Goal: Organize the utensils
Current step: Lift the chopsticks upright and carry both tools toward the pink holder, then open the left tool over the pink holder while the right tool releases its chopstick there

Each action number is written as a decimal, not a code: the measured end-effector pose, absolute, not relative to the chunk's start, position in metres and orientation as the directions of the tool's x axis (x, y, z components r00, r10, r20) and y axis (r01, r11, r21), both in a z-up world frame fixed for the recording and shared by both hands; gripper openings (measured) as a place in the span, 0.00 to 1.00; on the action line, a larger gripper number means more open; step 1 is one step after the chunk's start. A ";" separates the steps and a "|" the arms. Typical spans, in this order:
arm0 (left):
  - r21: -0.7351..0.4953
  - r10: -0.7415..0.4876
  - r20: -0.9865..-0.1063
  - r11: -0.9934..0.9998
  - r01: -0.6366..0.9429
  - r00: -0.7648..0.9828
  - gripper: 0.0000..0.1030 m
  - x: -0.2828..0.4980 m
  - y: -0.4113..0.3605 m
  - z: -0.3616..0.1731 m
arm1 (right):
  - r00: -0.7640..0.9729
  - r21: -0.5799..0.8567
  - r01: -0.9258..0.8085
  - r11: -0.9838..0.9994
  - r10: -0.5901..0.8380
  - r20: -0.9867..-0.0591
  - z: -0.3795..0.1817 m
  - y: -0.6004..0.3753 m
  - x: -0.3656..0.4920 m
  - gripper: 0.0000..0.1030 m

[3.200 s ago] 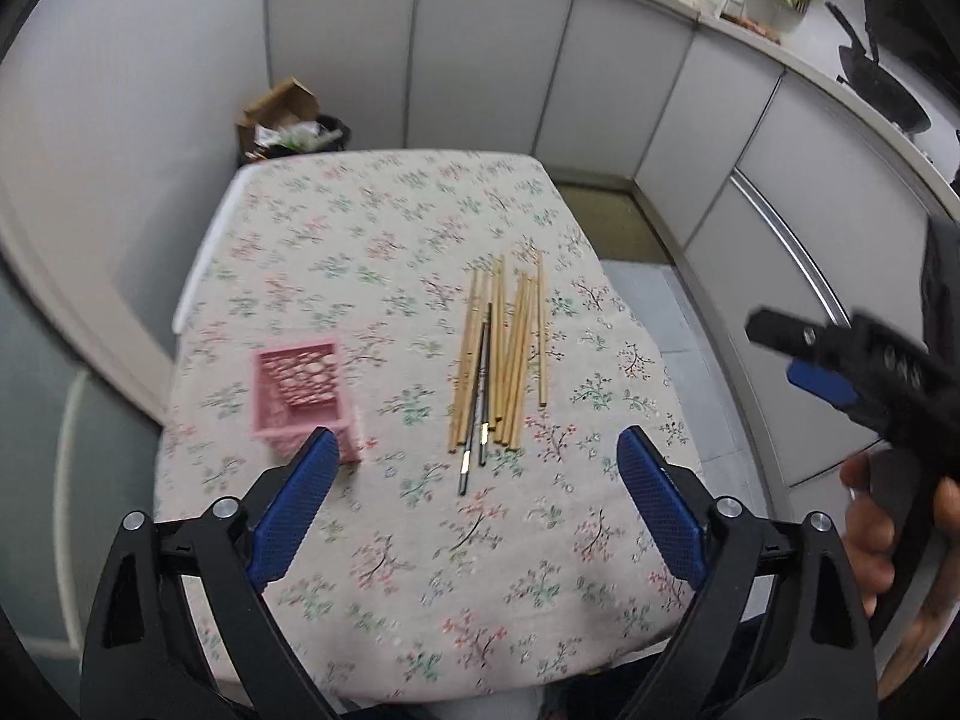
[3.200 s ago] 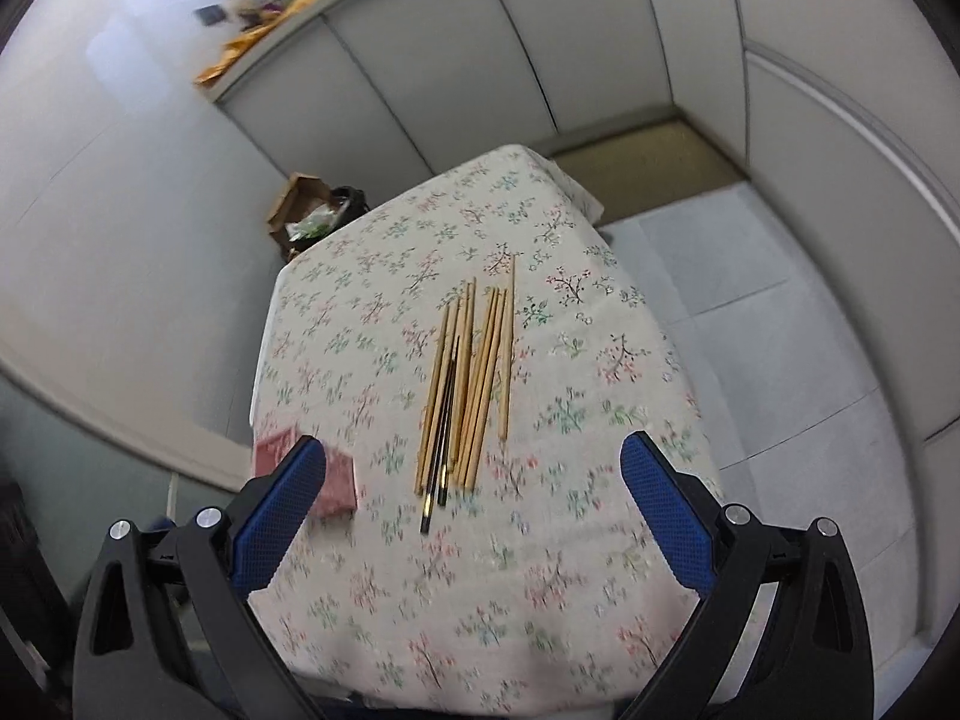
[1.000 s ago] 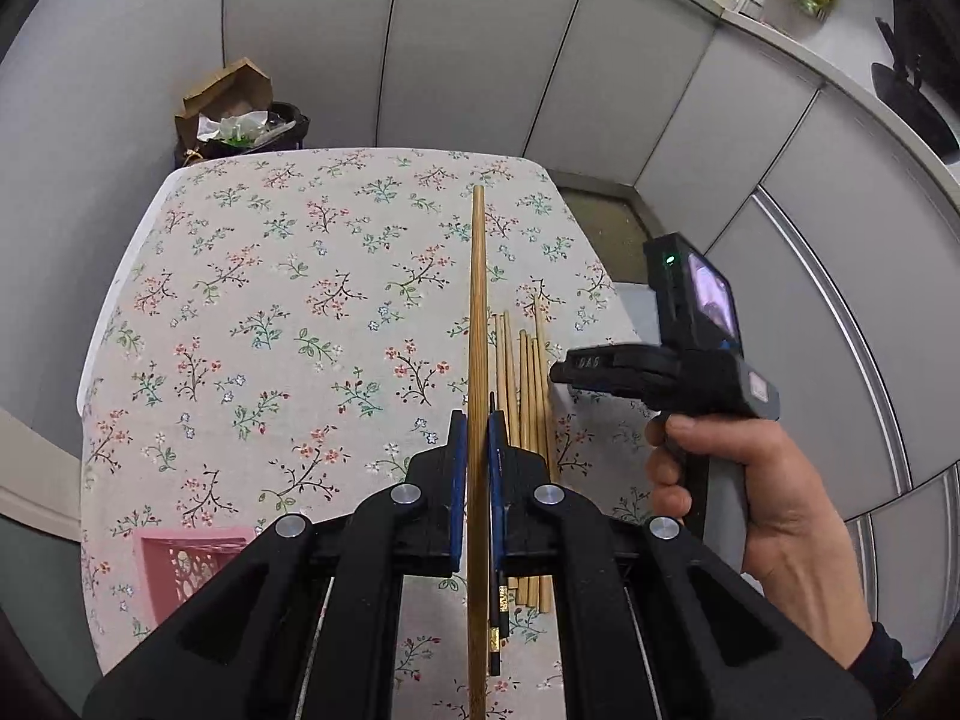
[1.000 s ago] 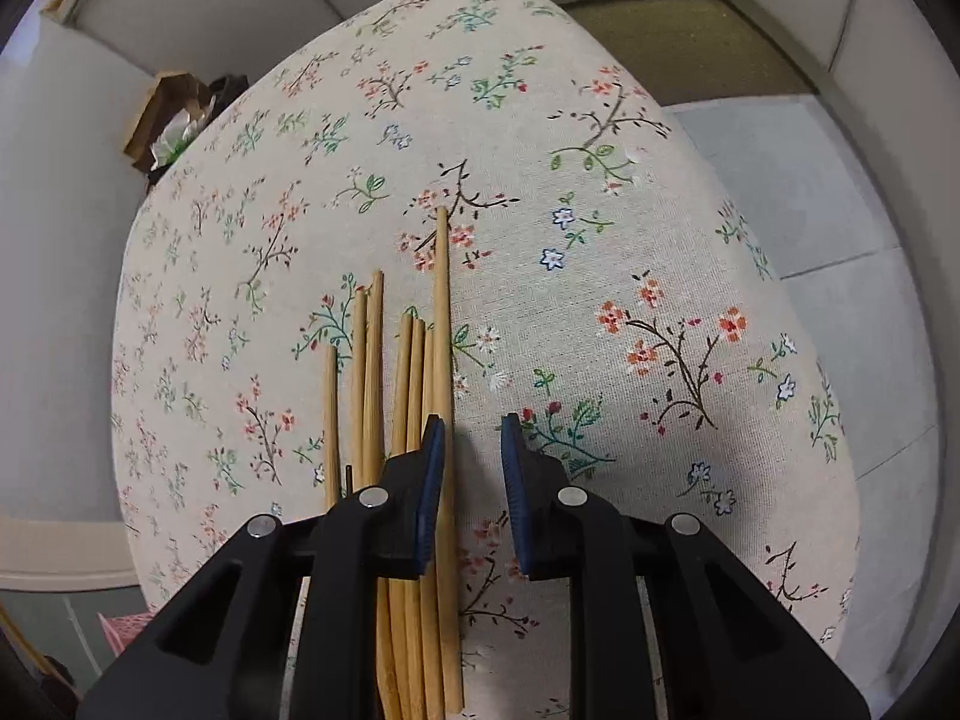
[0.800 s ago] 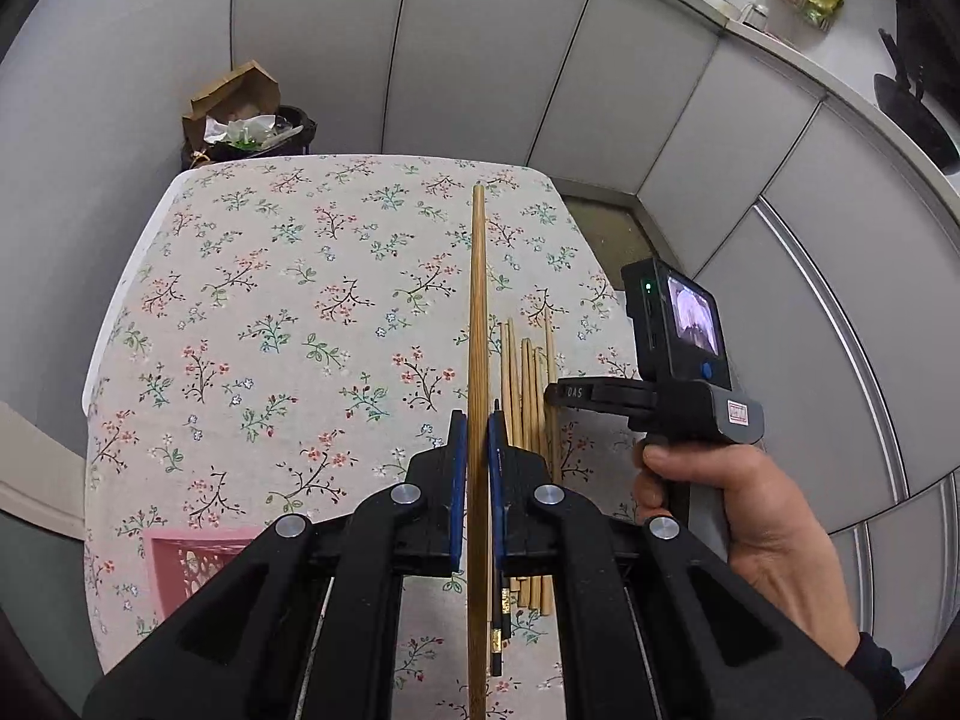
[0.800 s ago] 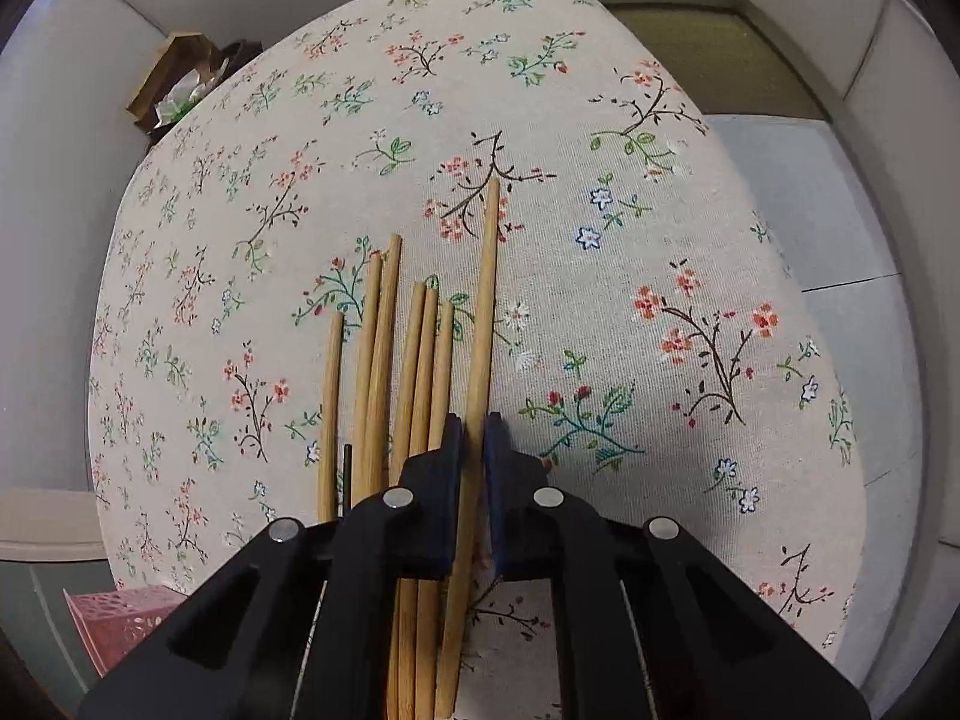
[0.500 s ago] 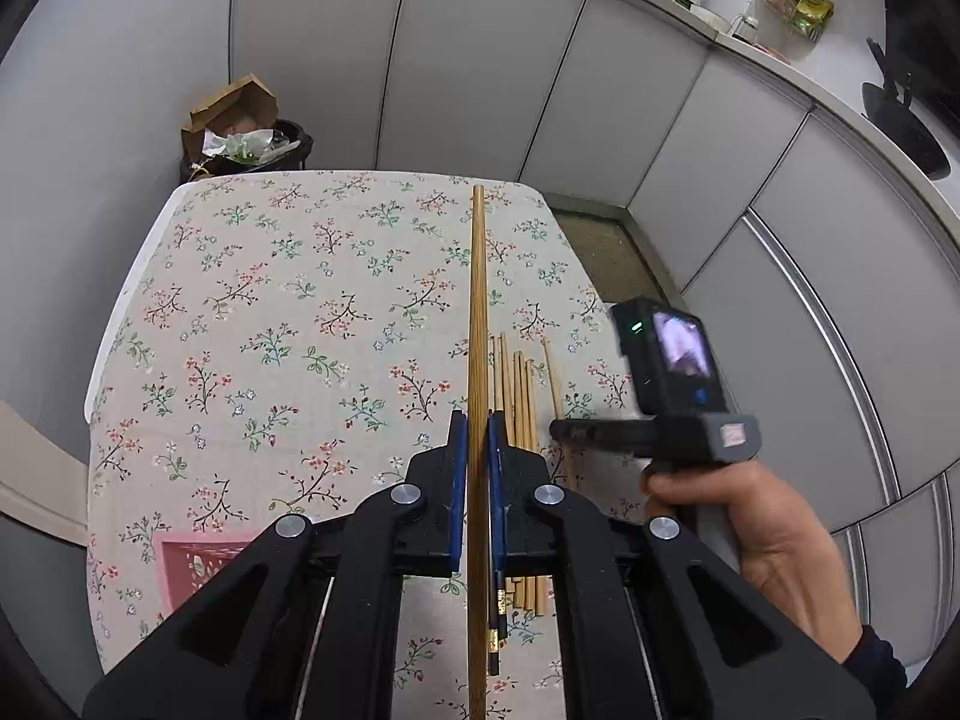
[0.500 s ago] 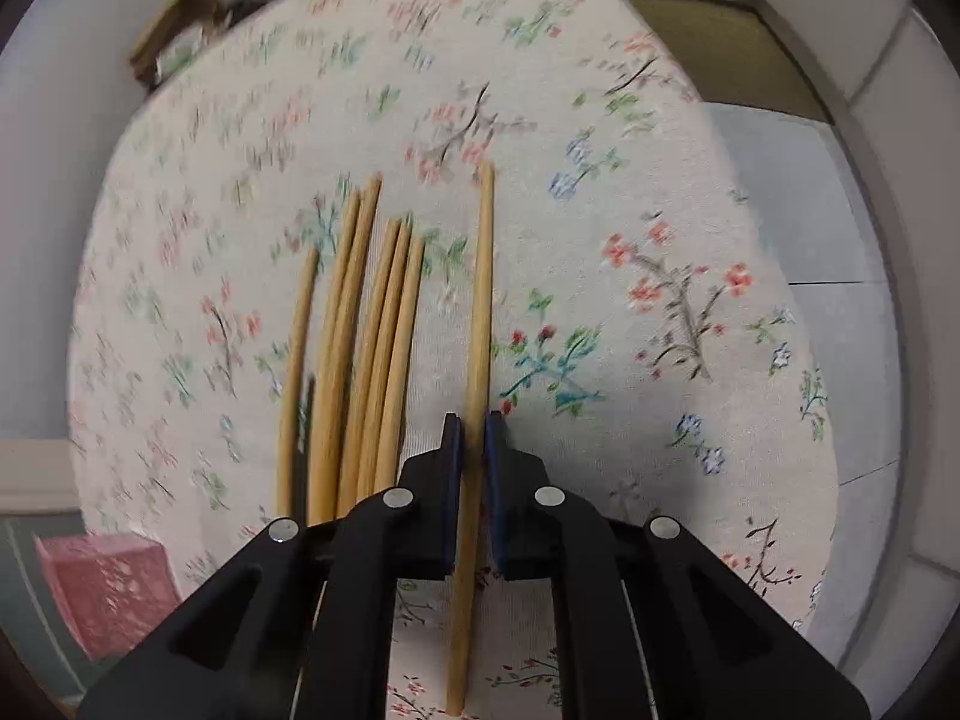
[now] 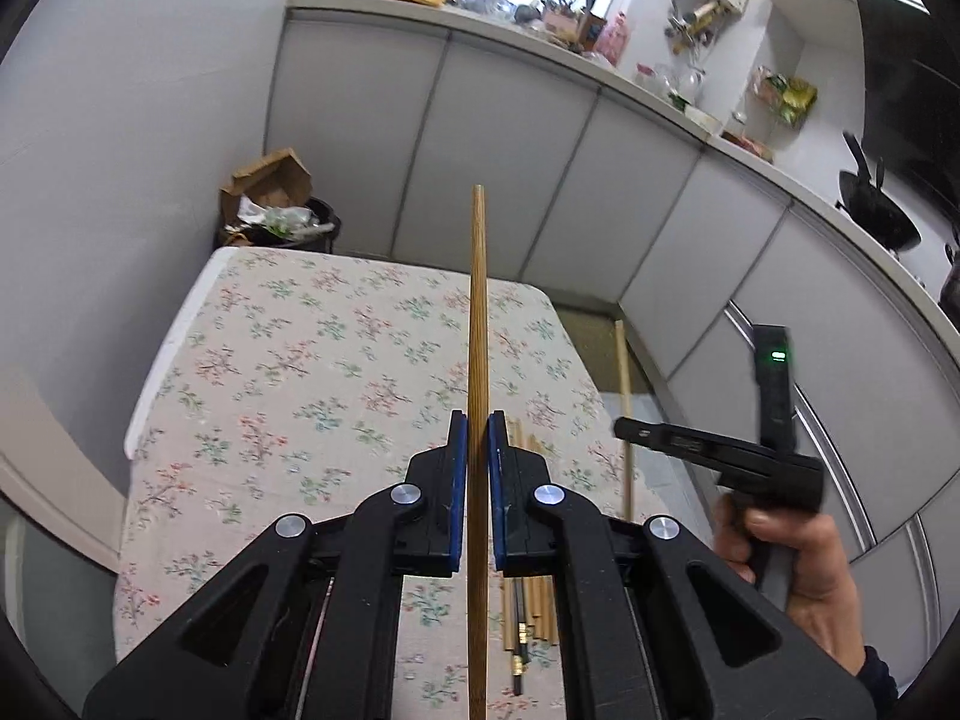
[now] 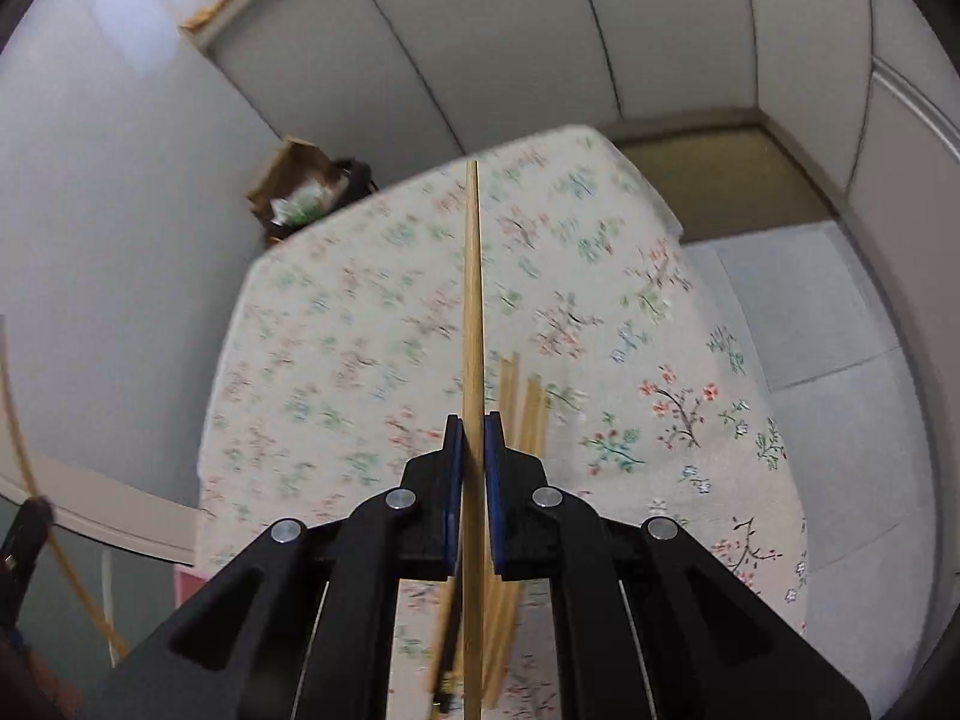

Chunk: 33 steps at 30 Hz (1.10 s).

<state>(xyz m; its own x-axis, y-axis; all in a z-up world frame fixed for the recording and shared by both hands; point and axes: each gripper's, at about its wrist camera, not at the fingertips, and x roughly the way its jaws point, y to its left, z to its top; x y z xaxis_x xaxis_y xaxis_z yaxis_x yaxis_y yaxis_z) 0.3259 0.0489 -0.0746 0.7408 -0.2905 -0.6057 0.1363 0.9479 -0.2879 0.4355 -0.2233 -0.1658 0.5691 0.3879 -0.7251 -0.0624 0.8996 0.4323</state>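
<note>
My left gripper (image 9: 471,429) is shut on a brown wooden chopstick (image 9: 478,324) and holds it above the floral table (image 9: 300,372). My right gripper (image 10: 472,429) is shut on a lighter wooden chopstick (image 10: 472,300), also lifted off the table; in the left wrist view the right gripper (image 9: 624,429) shows with its chopstick (image 9: 624,384) pointing away. Several more chopsticks (image 10: 522,402) lie in a bundle on the cloth below, also seen in the left wrist view (image 9: 531,594). A corner of the pink basket (image 10: 189,585) shows at the table's near left edge.
A bin with cardboard and rubbish (image 9: 276,210) stands behind the table's far end. White cabinets (image 9: 540,180) run along the back and right, with a cluttered counter on top. Floor tiles (image 10: 840,360) lie to the table's right.
My right gripper has closed on one chopstick and lifted it off the table. Both grippers have risen and tilted up, so more of the cabinets and counter shows.
</note>
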 end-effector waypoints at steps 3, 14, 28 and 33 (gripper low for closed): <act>-0.319 -0.275 -0.567 0.942 0.102 0.777 0.06 0.317 0.080 -0.073 | 0.601 0.420 -0.136 0.897 0.412 -0.685 -0.143 -0.195 0.434 0.07; -0.248 -0.165 -0.469 0.967 0.049 0.868 0.06 0.308 0.105 -0.103 | 0.702 0.381 -0.339 0.860 0.501 -0.505 -0.099 -0.114 0.385 0.07; -0.202 -0.159 -0.627 0.979 0.038 0.763 0.07 0.311 0.115 -0.131 | 0.716 0.456 -0.374 0.808 0.564 -0.411 -0.118 -0.079 0.375 0.07; -0.306 -0.189 -0.646 0.952 -0.025 0.739 0.26 0.295 0.135 -0.110 | 0.737 0.440 -0.392 0.808 0.562 -0.375 -0.127 -0.061 0.371 0.07</act>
